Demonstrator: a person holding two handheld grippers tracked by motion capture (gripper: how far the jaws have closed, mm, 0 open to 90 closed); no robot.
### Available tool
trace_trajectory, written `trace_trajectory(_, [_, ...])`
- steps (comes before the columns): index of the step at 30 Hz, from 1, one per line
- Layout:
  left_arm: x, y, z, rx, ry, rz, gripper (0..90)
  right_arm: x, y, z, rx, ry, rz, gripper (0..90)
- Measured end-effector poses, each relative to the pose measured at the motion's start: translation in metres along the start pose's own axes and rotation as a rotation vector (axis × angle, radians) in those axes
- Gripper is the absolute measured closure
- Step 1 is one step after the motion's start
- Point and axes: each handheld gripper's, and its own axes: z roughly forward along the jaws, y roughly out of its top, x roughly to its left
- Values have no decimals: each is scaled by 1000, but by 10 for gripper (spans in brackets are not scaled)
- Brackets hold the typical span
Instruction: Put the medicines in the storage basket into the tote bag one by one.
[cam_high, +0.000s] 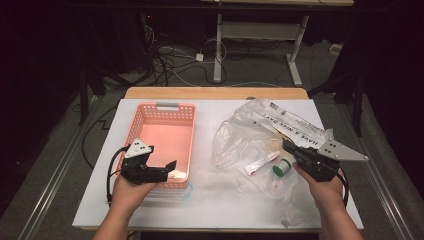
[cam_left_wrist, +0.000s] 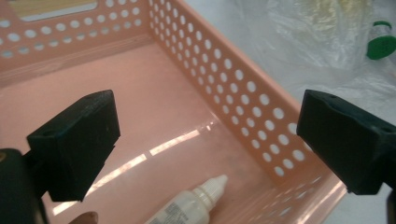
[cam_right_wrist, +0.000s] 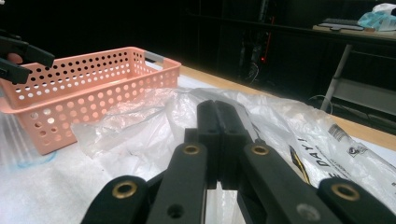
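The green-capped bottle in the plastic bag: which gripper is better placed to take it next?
The right gripper, likely: it lies on the plastic bag beside the green-capped bottle, jaws shut. The left gripper hangs open over the pink basket, farther away.

**Pink, black and clear plastic on white**

The basket (cam_high: 165, 116) is salmon pink, its walls patterned with rows of round holes, with a grey handle at the far end. In it lies a milky white dropper bottle (cam_left_wrist: 189, 205) with a printed label. Both the left gripper (cam_high: 170, 167) and the right gripper (cam_high: 289, 146) are black, each topped by a light grey plate. The plastic bag (cam_high: 250, 130) is clear with black lettering. Inside it show a white tube (cam_high: 260, 163) and a green cap (cam_high: 279, 170). The counter (cam_high: 210, 200) is white, edged in pale wood at the far side.
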Motion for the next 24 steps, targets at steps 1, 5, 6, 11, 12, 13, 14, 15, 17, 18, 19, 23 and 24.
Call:
trace_trajectory(1, [2,-1,-1,0,3,-6,66,0,0,0,-2,1,-3,900])
trace_trajectory(5, [9,-4,-5,-4,2,-27,148,0,0,0,3,1,8,900])
trace_trajectory(6, [10,-3,-6,-1,-8,-26,176,0,0,0,3,2,8,900])
trace_trajectory(11, [11,0,-3,49,-6,-29,323,2,-1,3,7,5,12,900])
trace_trajectory(12, [12,1,-2,70,-3,-41,349,2,-1,4,8,7,14,900])
trace_trajectory(13, [13,2,-1,95,-7,-43,380,3,-1,4,10,10,11,900])
trace_trajectory(14, [14,3,1,121,-1,-46,406,3,-1,5,10,10,9,900])
trace_trajectory(15, [14,3,2,140,6,-49,419,3,-1,5,10,10,8,900])
trace_trajectory(17, [16,5,4,186,36,-58,499,2,0,4,7,6,9,900])
trace_trajectory(18, [17,5,5,209,48,-62,514,2,0,3,8,6,5,900])
trace_trajectory(19, [17,6,6,231,46,-64,548,2,0,3,6,4,8,900])
trace_trajectory(23, [20,6,8,313,45,-53,684,0,-1,2,3,3,13,900])
trace_trajectory(24, [21,7,9,347,41,-59,691,1,-1,2,3,3,13,900])
